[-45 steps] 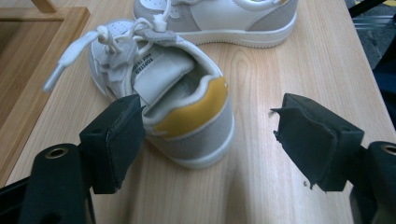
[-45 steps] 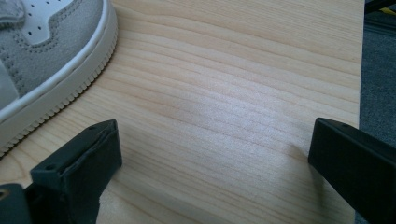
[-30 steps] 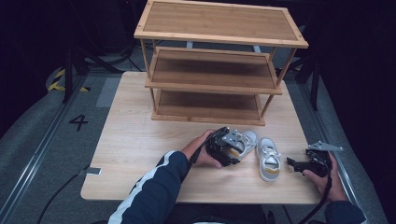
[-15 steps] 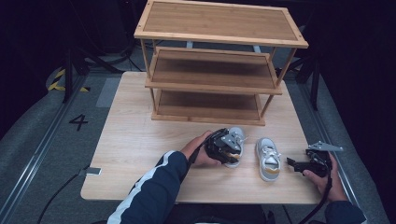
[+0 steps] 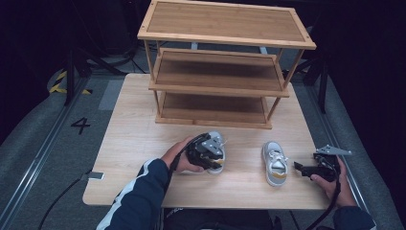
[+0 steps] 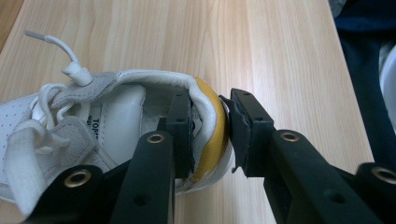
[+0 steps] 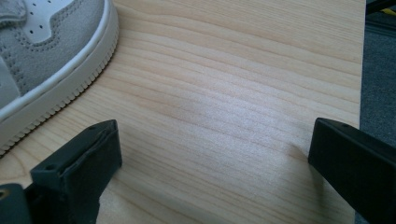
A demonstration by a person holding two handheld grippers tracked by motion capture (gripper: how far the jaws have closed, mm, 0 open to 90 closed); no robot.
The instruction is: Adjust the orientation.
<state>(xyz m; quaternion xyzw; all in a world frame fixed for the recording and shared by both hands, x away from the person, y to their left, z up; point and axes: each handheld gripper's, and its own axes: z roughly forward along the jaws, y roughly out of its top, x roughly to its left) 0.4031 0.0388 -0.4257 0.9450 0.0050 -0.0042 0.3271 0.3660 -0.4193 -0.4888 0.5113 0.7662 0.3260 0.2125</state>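
Note:
A white and grey sneaker [image 5: 219,143] with a yellow heel tab lies on the wooden table [image 5: 129,139] in front of the rack. My left gripper [image 5: 207,153] is shut on its heel collar [image 6: 212,112], with one jaw inside the shoe and one outside. The matching sneaker [image 5: 275,163] lies to the right, toe towards the rack. My right gripper [image 5: 302,168] is open and low over the table just right of that sneaker, with nothing between its jaws. In the right gripper view, the sneaker's grey side and sole [image 7: 42,65] sit at the upper left, beyond my right gripper [image 7: 215,140].
A three-tier wooden shoe rack [image 5: 220,81] stands at the back of the table, its shelves bare. The table's right edge [image 7: 362,70] is close to my right gripper. A cable and a tag [image 5: 95,176] lie at the table's left front edge.
My left gripper has dragged its sneaker to the left, away from the other sneaker, widening the gap between them. The right gripper has stayed in place.

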